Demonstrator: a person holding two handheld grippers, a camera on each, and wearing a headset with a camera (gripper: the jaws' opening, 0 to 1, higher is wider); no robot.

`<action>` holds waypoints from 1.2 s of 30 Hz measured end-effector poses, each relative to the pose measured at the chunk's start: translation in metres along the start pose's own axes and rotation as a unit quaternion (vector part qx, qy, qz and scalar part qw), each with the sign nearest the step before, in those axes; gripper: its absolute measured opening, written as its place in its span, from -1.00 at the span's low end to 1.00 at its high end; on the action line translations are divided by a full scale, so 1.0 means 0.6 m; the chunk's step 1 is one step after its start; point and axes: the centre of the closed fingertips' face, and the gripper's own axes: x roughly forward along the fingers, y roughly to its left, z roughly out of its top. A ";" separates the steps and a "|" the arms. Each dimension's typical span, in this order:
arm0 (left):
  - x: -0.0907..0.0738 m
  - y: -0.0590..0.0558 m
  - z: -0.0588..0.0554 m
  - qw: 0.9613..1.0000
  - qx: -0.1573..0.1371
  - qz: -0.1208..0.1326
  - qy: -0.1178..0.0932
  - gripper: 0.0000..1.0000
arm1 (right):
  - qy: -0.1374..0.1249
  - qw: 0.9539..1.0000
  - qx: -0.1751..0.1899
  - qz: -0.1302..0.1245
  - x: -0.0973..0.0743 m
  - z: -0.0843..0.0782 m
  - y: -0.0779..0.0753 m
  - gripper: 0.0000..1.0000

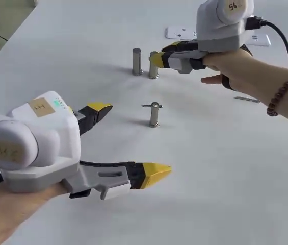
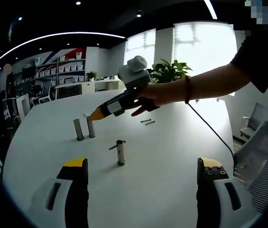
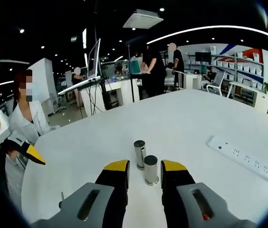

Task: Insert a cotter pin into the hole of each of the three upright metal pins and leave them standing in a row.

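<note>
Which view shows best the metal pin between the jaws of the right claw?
The right gripper view: the metal pin stands close and whole between the jaws of the right claw. In the head view a yellow claw tip partly hides it; in the left gripper view it is small.

Three metal pins are standing: two at the right gripper's tips, one pin ahead of the left gripper (it is carrying the one fitted cotter pin). Two loose cotter pins are lying behind the right gripper's tips, and one power strip is lying off to its right.
</note>
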 end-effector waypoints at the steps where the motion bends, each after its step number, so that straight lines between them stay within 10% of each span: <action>1: 0.000 0.000 0.000 1.000 0.000 0.000 -0.001 0.98 | 0.000 1.000 0.002 -0.003 0.006 -0.001 -0.009 -0.56; 36: -0.009 0.029 -0.003 0.999 -0.012 0.031 0.008 0.83 | 0.028 0.999 -0.021 -0.034 0.035 -0.025 -0.023 -0.84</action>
